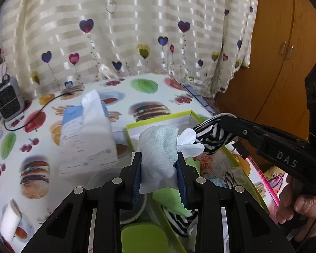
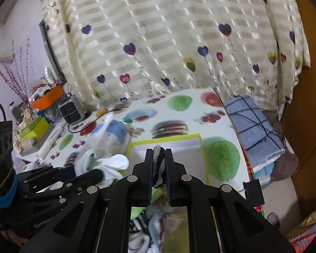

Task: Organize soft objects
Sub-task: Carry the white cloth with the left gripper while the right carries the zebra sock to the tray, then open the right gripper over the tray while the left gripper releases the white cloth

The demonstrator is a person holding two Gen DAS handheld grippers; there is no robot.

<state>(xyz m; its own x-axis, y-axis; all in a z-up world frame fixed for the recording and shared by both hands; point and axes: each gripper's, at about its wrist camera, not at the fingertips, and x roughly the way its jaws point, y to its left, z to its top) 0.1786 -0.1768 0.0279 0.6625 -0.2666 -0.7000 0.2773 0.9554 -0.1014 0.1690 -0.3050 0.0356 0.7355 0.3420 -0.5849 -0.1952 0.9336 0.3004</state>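
Above the green-rimmed box, a white cloth bundle is being gripped by the left gripper and a striped sock by the right gripper; more soft items are waiting below, unsorted.

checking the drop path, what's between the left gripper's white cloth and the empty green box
Nothing solid. In the left wrist view the white cloth hangs right before the green box, with only the striped cloth beside it.

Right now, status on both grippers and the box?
Left gripper shut on white sock. Right gripper shut on striped sock. Green-rimmed box ahead, empty where visible. Tissue pack beside it, not blocking.
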